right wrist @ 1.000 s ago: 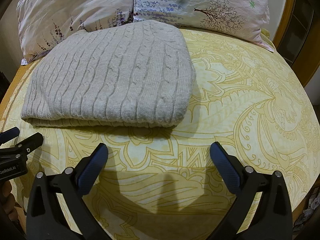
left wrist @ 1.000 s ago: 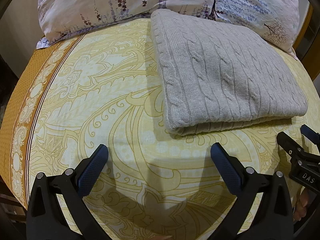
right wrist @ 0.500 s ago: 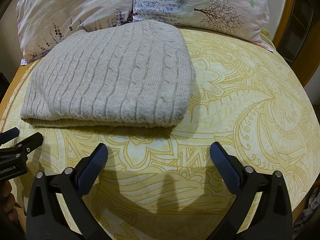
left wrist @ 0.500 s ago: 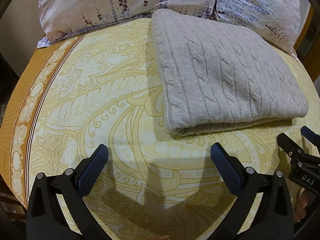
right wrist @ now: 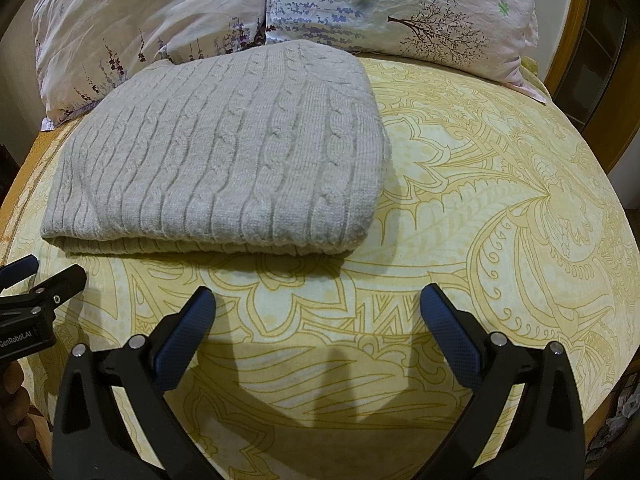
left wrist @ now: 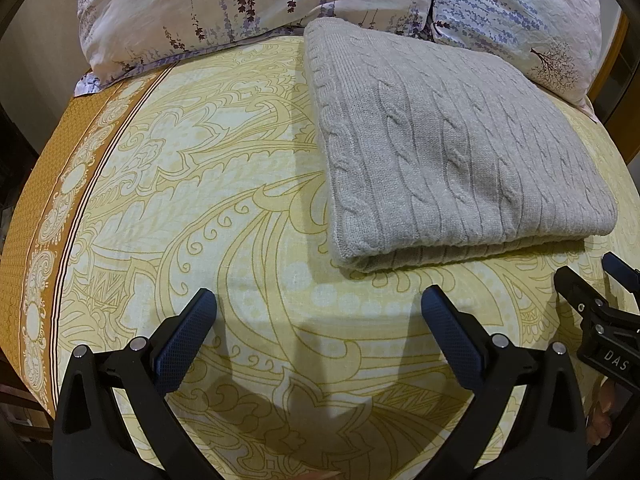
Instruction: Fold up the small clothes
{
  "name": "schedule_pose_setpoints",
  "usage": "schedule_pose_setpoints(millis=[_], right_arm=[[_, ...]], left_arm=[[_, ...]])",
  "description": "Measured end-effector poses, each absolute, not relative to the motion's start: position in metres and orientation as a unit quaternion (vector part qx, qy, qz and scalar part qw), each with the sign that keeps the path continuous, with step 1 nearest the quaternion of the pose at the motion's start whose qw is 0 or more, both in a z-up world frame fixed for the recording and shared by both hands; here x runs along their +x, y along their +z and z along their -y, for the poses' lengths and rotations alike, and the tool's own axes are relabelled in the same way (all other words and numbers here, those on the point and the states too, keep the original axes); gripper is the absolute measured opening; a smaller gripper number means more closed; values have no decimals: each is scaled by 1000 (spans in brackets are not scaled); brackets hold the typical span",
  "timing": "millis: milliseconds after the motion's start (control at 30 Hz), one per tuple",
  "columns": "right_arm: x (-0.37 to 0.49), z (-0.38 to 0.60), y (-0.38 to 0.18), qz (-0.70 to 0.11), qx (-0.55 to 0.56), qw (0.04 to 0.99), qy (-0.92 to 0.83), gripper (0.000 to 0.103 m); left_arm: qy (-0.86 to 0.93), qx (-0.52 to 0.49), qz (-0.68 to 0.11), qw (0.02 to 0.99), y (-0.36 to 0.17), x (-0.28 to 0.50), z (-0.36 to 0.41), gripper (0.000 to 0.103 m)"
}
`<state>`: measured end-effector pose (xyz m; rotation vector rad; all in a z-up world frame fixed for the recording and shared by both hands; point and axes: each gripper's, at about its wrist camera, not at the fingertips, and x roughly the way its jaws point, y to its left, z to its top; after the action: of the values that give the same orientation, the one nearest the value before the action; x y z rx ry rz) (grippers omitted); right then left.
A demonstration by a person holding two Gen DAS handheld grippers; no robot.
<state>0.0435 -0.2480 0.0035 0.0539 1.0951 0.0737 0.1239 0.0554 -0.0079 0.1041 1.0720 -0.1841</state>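
Note:
A grey cable-knit sweater [left wrist: 448,152] [right wrist: 224,160] lies folded into a neat rectangle on the bed, its folded edge facing me. My left gripper [left wrist: 320,312] hovers open over the bedspread, short of the sweater's near left corner, with nothing between its blue pads. Equally wide open and empty, my right gripper [right wrist: 318,312] hangs just in front of the sweater's near right part. Each gripper shows at the edge of the other's view: the right one [left wrist: 600,280] and the left one [right wrist: 36,276].
A yellow patterned bedspread [left wrist: 224,208] [right wrist: 500,208] covers the bed, with an orange border [left wrist: 36,208] at the left. Two floral pillows [left wrist: 224,4] [right wrist: 400,8] sit behind the sweater. A wooden frame [right wrist: 576,32] stands at the right.
Both views have crept very slightly; the sweater and the grippers' openings are unchanged.

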Motion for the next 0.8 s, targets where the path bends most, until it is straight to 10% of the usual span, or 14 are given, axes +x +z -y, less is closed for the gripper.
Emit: schedule_pose_setpoints(millis=[800], right_arm=[[43, 248, 4, -520, 25, 853, 35, 101]], left_arm=[[-88, 50, -511, 854, -9, 124, -56, 102]])
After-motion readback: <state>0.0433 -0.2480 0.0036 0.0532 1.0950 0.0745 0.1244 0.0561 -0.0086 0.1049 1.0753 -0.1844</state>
